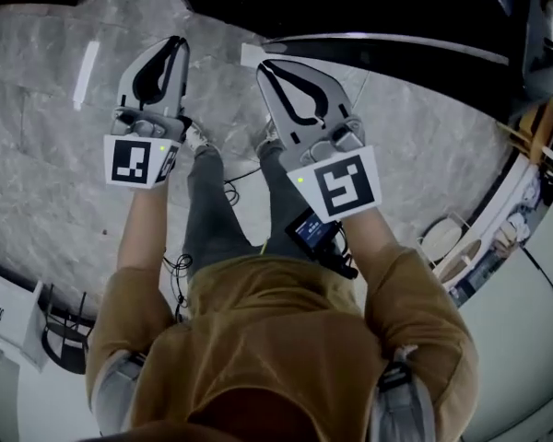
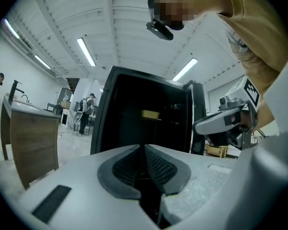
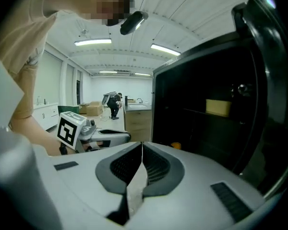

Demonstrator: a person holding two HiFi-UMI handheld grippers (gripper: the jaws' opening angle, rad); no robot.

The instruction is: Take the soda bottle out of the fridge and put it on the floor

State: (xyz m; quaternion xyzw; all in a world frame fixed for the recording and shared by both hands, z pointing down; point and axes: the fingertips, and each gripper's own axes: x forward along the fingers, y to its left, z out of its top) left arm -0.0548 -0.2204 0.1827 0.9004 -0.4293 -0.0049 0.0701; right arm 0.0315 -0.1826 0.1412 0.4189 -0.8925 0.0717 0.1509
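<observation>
Left hand-held gripper (image 1: 177, 41): pressed together, empty | right hand-held gripper (image 1: 262, 63): same | fridge (image 3: 201, 114): open ahead, right nearer, I judge | soda bottle: I can't find it inside; axis unknown.

Black fridge (image 3: 206, 128), tall, at the far side of the scene, straight ahead. Door (image 1: 387, 58) swung wide open to the right. Very dark inside. Small orange thing (image 3: 176, 146) low down in there, too small to tell what. Grey marble floor (image 1: 55, 155), shiny, spread out near and to the left.
</observation>
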